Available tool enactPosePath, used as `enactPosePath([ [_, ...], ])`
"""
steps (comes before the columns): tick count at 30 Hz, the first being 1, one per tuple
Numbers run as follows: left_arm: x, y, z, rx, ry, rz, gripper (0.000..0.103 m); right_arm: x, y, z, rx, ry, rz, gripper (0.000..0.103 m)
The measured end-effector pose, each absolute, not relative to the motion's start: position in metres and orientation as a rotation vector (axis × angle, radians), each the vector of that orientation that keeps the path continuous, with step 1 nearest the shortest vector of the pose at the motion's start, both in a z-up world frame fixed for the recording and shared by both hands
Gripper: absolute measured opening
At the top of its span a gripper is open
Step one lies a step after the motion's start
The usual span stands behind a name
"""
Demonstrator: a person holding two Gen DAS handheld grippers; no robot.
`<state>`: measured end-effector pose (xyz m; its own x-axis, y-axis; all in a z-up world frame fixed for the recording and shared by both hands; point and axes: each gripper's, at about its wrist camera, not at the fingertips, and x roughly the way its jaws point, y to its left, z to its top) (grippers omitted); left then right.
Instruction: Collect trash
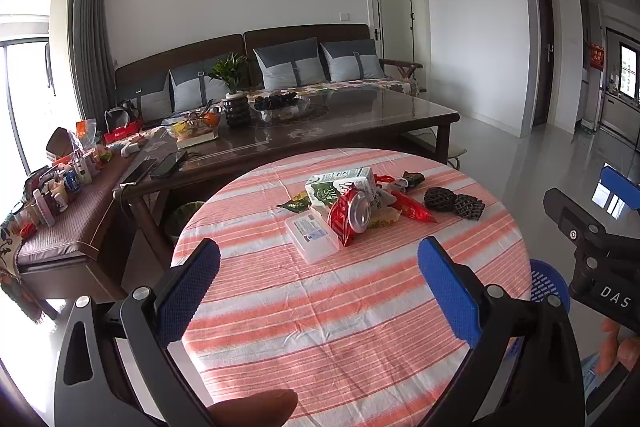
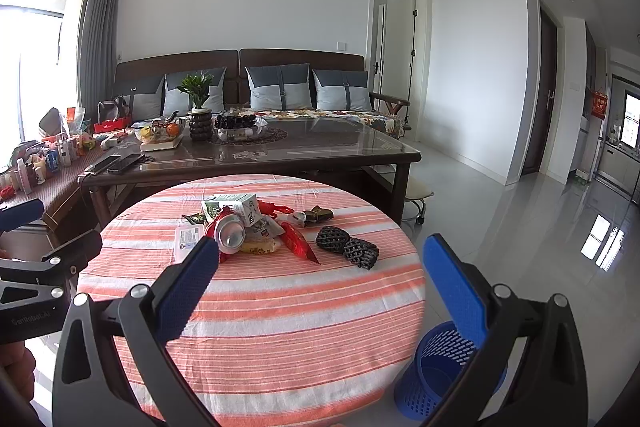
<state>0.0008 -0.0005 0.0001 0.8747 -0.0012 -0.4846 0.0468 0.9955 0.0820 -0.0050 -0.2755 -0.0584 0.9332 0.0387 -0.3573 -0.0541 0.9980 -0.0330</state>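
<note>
Living room; round striped tabletop [image 2: 280, 327], trash heaped at its far middle. Can [image 2: 231, 235]: light, thin-walled, easily dented, to be taken across its sides. Wrappers [image 2: 298, 247]: limp, slippery, to be pinched at an edge. Left gripper [image 1: 320, 287] and right gripper [image 2: 320, 283]: fingers spread wide, nothing held or touched. Bin [image 2: 436, 379] on floor beside.

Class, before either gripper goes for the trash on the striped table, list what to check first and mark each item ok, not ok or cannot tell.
1. Left gripper jaws open, nothing between them: ok.
2. Right gripper jaws open, nothing between them: ok.
3. Trash pile in view on the striped table: ok.
4. Blue bin upright on the floor beside the table: ok.
5. Room left in the bin: cannot tell.
6. Can on top of the pile, unobstructed: ok.
</note>
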Motion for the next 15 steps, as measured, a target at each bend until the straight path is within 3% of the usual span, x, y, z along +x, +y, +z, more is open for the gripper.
enactPosePath([
  [15,-0.0009,-0.0056,-0.0054,0.096,0.509,-0.025,0.098,-0.0053,-0.2720,-0.0570,-0.042,0.362,0.046,0.098],
])
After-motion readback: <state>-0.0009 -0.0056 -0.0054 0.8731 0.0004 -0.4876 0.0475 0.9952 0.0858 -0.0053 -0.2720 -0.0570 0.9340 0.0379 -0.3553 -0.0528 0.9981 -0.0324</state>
